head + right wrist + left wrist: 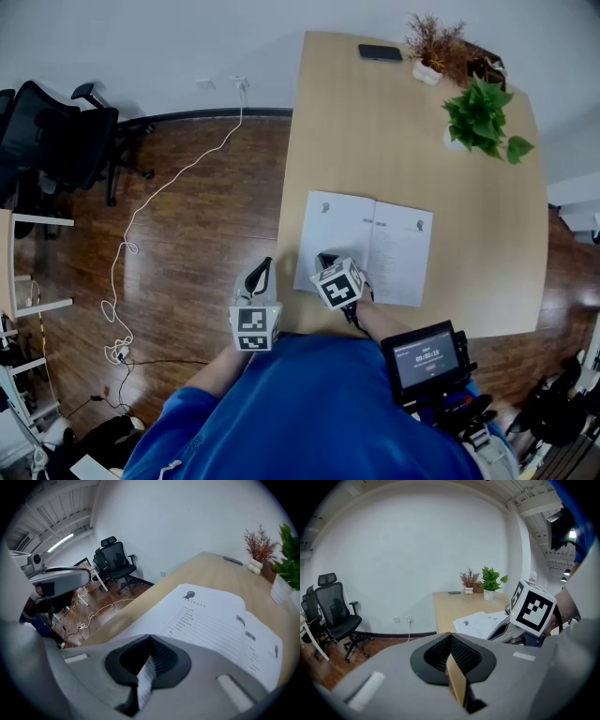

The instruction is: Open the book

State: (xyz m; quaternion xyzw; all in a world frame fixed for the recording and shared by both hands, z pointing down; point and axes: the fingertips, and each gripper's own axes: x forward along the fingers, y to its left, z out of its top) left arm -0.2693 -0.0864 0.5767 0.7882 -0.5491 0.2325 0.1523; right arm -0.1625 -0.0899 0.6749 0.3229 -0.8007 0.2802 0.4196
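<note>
**Book lying open, both tools closed**

The book (375, 239) is lying open and flat on the tabletop (394, 131), near the person's edge, with its two white printed pages facing up.

The right tool (325, 259) is hovering over the near left corner of the book. In the right gripper view its jaws are sitting together, leaving only a thin slit. A sliver of printed page is showing in that slit. Whether the tool is touching the paper cannot be told.

The left tool (262, 267) is hanging just off the left edge of the tabletop, above the wooden floor (206, 234) and apart from the book. In the left gripper view its jaws are also drawn together, with only a narrow tan strip showing between them. They are holding nothing that can be made out.

At the far end of the tabletop, well apart from the book, a green plant (483, 117) and a dried plant (433, 42) are standing in white pots, and a phone (380, 52) is lying flat. A white cable (178, 178) is trailing across the floor, and a black chair (56, 141) is standing by the wall.
</note>
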